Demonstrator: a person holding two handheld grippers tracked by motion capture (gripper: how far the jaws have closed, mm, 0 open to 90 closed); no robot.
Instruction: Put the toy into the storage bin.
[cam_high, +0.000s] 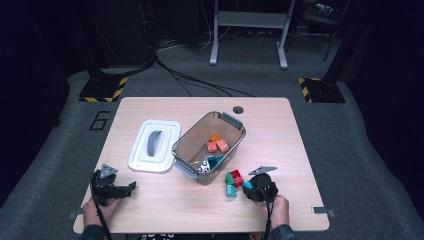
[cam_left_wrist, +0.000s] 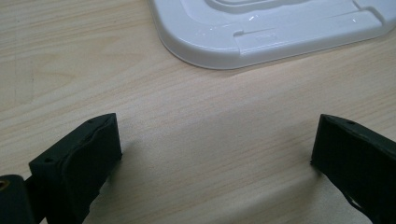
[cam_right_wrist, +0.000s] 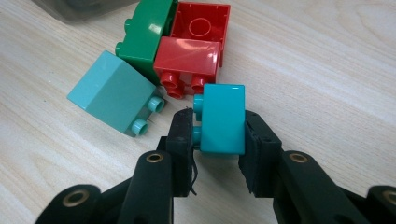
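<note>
My right gripper is shut on a turquoise brick, its pads pressing the brick's two sides just above the table. Right beyond it lie a red brick, a second red brick with its hollow side showing, a green brick and a pale teal brick. In the high view that cluster lies beside the right gripper, near the front right of the clear bin. My left gripper stands open over bare wood with nothing between its jaws.
The clear bin holds orange bricks and several darker pieces. Its white lid lies flat to the bin's left, just beyond the left gripper. The wooden table has a cable hole at the back.
</note>
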